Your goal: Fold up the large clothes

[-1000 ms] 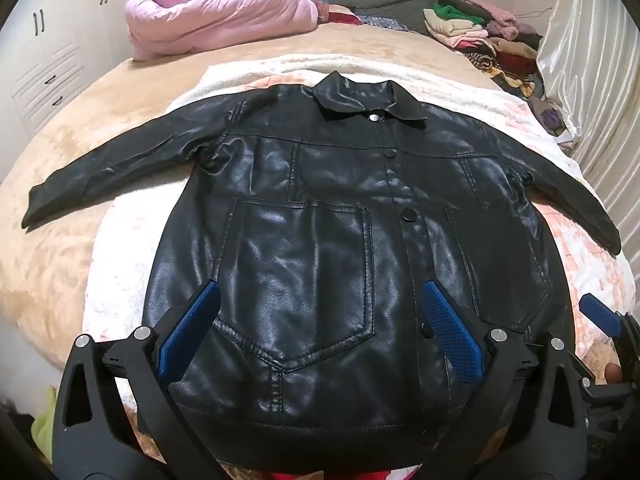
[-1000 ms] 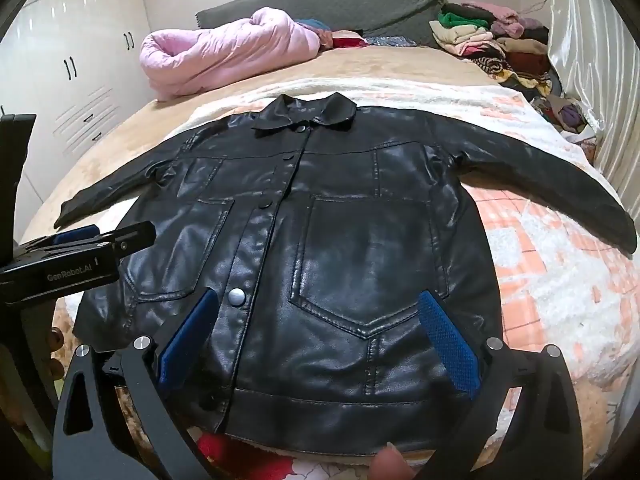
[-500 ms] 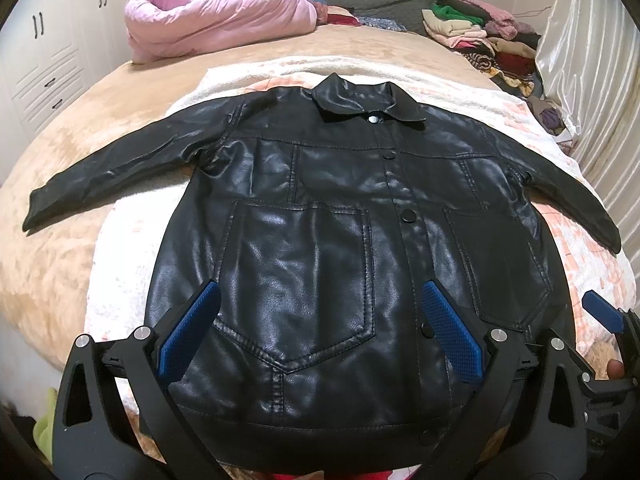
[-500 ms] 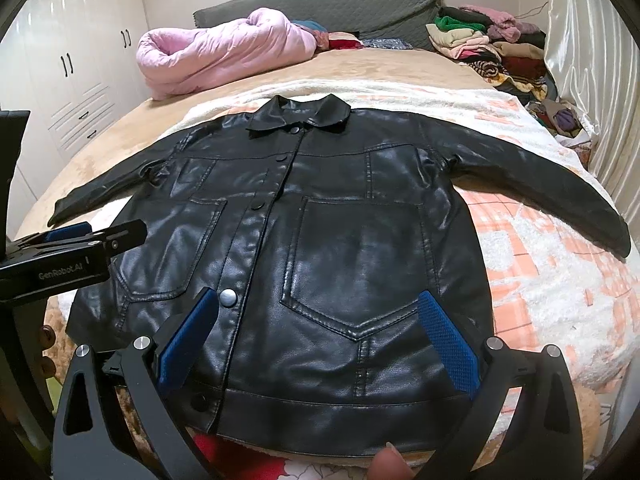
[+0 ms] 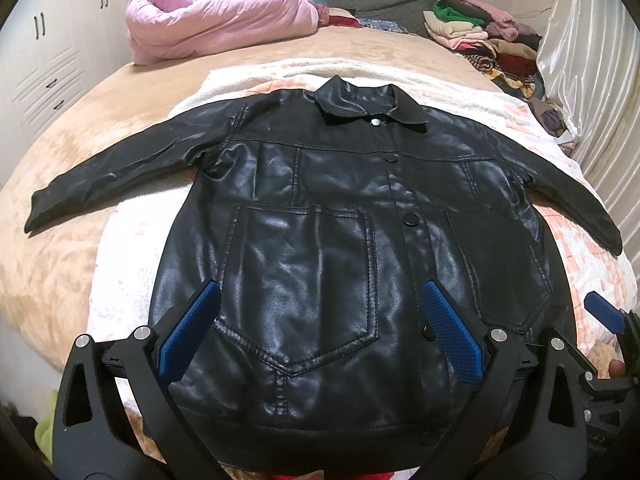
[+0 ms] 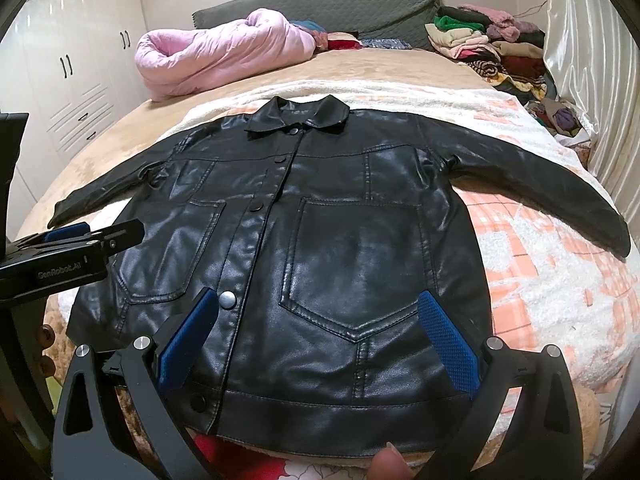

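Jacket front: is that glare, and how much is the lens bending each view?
Left wrist: patchy sheen across the jacket, seams readable; bed edges bow with fisheye, corners vignetted. Right wrist: softer sheen on the jacket, same bowing; wardrobe curves.

One black jacket (image 5: 320, 248), two claws (image 5: 320, 332), one pink quilt (image 5: 216, 32).
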A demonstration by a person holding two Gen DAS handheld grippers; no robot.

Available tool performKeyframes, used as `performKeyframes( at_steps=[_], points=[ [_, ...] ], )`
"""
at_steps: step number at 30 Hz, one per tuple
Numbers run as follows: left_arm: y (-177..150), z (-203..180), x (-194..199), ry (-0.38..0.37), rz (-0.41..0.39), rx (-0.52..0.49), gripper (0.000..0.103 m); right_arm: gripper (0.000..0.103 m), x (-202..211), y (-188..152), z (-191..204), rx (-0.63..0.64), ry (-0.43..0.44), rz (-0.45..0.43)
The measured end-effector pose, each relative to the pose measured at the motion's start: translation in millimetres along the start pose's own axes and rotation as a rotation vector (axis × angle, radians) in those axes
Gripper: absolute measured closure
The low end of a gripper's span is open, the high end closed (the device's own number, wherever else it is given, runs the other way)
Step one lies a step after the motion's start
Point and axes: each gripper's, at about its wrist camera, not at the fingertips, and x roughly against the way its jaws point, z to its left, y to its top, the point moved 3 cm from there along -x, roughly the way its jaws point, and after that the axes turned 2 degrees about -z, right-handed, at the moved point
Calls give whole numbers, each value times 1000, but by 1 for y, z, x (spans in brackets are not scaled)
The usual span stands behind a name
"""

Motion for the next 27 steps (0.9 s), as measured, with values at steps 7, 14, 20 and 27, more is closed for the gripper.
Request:
performKeyframes(
  at_steps=[7,14,20,27],
  points=[
    [3,2,0,-3,-2,-5,9,4,-1,1,-1,-1,1,-2],
    [5,2,-2,-2,2,-8,9,4,-2,1,-1,-3,-5,-3],
    [5,1,-4,6,6,-13,9,4,-3,2,-3,-11,-5,0],
    [12,-1,-11,10,13,0,9,4,-11,14,-7,-28,14,16]
  ],
)
